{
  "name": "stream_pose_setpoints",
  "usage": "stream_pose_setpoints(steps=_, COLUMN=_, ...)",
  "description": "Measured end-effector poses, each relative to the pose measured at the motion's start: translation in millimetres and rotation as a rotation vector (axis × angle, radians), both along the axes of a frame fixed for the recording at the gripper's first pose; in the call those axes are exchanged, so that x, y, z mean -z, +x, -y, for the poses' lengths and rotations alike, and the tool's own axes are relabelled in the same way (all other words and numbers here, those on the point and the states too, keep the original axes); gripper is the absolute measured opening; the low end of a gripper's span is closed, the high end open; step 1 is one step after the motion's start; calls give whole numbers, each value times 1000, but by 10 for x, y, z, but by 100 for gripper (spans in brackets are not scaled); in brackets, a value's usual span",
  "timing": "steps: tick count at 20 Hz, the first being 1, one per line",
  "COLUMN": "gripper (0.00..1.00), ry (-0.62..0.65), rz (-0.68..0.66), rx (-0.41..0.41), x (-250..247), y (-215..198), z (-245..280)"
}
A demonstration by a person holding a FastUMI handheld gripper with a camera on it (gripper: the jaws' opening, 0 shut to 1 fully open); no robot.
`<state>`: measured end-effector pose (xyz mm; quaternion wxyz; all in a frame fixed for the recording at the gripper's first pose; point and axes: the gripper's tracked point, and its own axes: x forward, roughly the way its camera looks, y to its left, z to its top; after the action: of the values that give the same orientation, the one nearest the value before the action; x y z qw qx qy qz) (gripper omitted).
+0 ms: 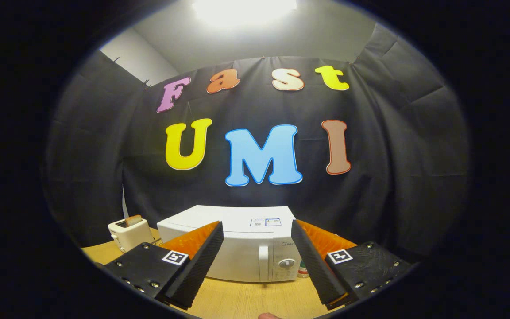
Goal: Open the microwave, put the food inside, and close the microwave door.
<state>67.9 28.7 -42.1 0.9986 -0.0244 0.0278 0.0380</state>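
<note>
A white microwave [237, 241] stands on the wooden table [246, 299] ahead of me, its door shut. A vertical white handle [263, 262] and a round dial [285, 264] sit on its front right side. My gripper [257, 261] is open, its two black ribbed fingers [199, 261] spread wide with nothing between them. The microwave's front lies beyond the fingertips, seen through the gap. A small brownish thing [269, 316] peeks in at the table's near edge, too little of it visible to tell what it is.
A white toaster [129, 234] with a slice of bread [133, 219] in its slot stands left of the microwave. A small bottle-like item [303, 269] stands by the microwave's right side. Black cloth walls close in the booth behind and at both sides.
</note>
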Motion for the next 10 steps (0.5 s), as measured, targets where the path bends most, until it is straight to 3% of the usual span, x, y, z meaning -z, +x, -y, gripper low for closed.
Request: stream_pose_setpoints(steps=10, gripper=99, ry=-26, rz=-119, rx=9, x=645, y=596, z=16)
